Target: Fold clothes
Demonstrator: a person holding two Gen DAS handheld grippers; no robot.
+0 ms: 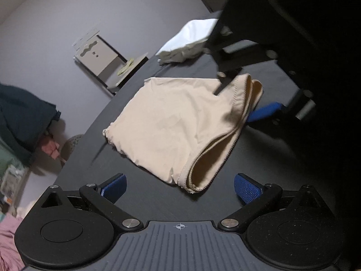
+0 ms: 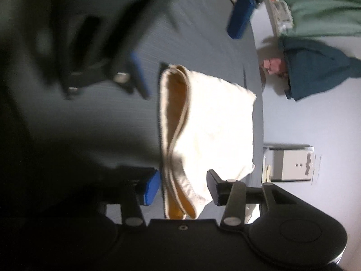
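**Now: left jaws wide off the cloth, right jaws astride its banded edge**

Folded beige garment [image 1: 176, 124] lies flat on the dark table [image 1: 266, 158]; it serves as the landmark.

Left gripper [image 1: 180, 188], seen in its own wrist view, sits just off the garment's near corner, pointing down at a slant twd the table. Fingers spread wide apart, blue pads [image 1: 246, 190] either side of that corner, nothing between them pressing; cloth tip reaches into the gap but pads are clear of it.

Right gripper [image 2: 183, 189] comes at the garment from the opposite side, also angled down. In its wrist view the jaws stand part-way apart w/ the banded edge [image 2: 173, 187] of the garment between them. Blue pad on one side looks just beside the edge, black finger [image 2: 213, 187] on the other side at the cloth's margin; whether they actually press can't be told, view is blurred. In the left wrist view the right gripper [image 1: 234, 103] shows as a dark frame over the garment's far corner, one blue finger [image 1: 264, 111] poking out from under the fold.

Beyond the garment, a white cloth heap [image 1: 187, 43] lies further along the table. Off the table edge past the garment stands a small grey stand [image 1: 101, 58] vs the pale wall, and a dark teal cloth [image 1: 24, 115] hangs to the side.
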